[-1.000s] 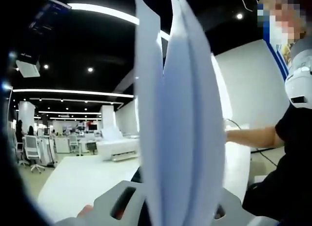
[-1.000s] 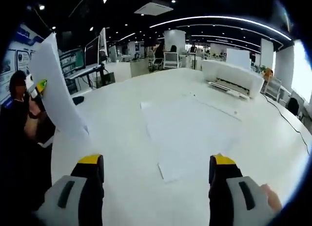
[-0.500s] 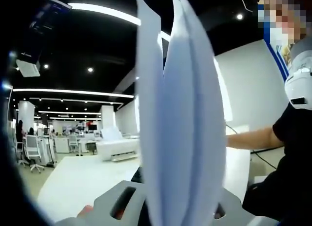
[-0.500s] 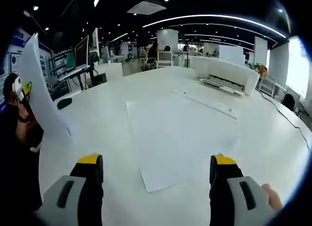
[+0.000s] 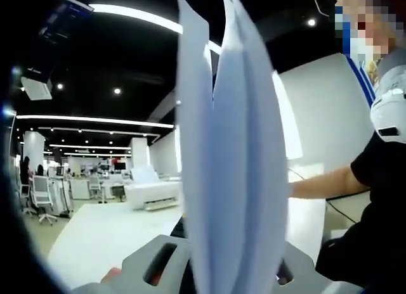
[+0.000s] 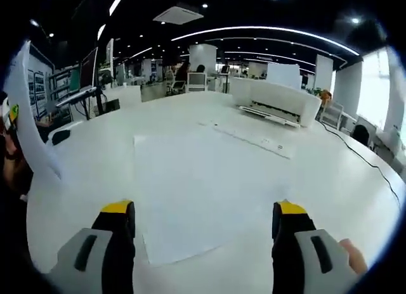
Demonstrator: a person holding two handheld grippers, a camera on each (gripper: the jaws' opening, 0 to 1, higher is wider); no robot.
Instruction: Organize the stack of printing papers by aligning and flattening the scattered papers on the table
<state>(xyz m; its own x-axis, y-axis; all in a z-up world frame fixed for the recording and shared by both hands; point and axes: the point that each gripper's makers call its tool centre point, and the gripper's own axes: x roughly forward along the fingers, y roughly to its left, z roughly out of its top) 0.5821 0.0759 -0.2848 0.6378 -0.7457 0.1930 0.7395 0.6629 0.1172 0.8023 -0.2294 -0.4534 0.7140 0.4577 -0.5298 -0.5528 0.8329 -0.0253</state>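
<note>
Gripping upright sheets (image 5: 231,180) in left gripper (image 5: 219,278), frame centre; right gripper (image 6: 203,225) spread open above table paper (image 6: 196,192).

Your left gripper (image 5: 219,268): jaws closed on upright sheets (image 5: 231,148), sheets rising edge-on between them. Fingertip (image 5: 113,273) of your hand peeks beside its grey body, left of sheets. Your bare forearm (image 5: 320,185) stretches across behind sheets, black sleeve at right. Your right gripper (image 6: 204,227): held level, jaws spread wide apart, yellow tips pointing forward, nothing between them. Your finger (image 6: 354,256) rests on its right-hand grey housing.
</note>
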